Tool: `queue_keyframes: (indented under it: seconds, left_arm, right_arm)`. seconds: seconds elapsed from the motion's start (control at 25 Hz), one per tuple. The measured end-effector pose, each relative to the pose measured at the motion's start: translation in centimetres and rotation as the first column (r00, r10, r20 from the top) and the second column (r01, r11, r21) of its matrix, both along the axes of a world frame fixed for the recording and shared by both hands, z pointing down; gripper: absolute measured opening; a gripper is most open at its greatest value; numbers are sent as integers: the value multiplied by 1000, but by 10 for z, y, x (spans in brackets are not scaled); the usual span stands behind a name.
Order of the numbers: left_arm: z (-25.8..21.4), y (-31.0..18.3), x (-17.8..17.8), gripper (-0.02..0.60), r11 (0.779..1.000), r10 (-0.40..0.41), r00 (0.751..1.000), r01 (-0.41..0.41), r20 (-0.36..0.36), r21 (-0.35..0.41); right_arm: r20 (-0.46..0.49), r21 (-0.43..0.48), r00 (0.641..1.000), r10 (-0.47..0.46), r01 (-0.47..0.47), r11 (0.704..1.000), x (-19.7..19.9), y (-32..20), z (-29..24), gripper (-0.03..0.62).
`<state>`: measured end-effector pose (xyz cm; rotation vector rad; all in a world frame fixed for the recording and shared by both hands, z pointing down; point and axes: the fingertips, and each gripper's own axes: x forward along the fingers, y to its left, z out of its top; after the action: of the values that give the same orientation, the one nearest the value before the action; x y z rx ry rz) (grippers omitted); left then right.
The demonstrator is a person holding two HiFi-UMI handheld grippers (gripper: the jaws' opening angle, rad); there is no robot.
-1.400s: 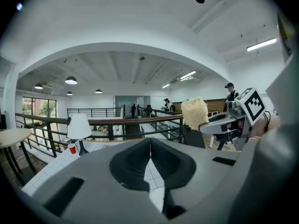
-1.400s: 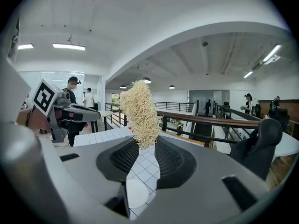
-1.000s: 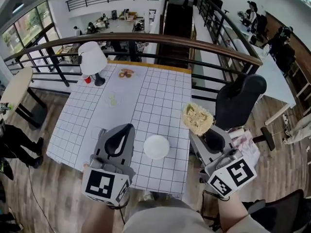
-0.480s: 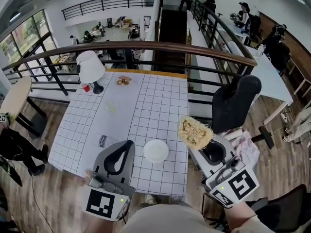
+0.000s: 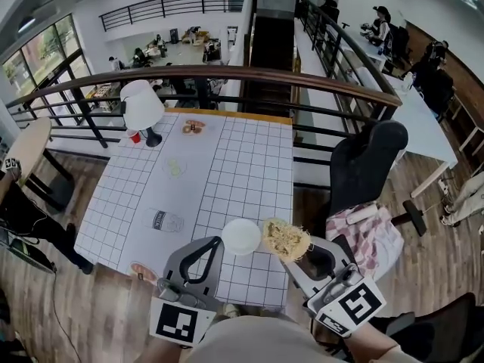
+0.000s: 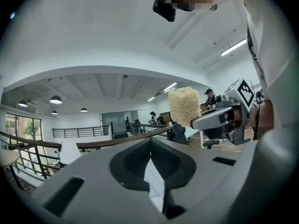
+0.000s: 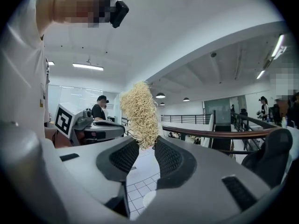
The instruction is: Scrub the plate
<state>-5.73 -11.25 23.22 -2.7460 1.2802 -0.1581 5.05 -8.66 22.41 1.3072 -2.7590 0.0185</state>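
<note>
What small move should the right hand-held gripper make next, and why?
Probably shift the right hand-held gripper slightly left and lower it, so the scrubber it clamps meets the white plate. In the head view the scrubber sits at the plate's right rim, not over its middle.

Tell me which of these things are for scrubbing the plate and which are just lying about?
For the job: white plate; fibrous scrubber, held by the right gripper.
Lying about: lamp; office chair; checked cloth.
</note>
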Motion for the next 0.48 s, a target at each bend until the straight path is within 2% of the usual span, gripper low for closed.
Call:
queue_keyframes:
  seconds: [0.2, 0.48]
  left_arm:
    - [0, 1, -1, 15, 999, -25, 996, 22, -88, -34]
    - [2, 5, 5, 15, 998, -28, 996, 23, -85, -55]
  right_arm:
    - [14, 3, 1000, 11, -11, 1000, 7, -3, 0, 106]
    - [-13, 11, 1000, -9, 10, 1000, 8, 3, 3, 104]
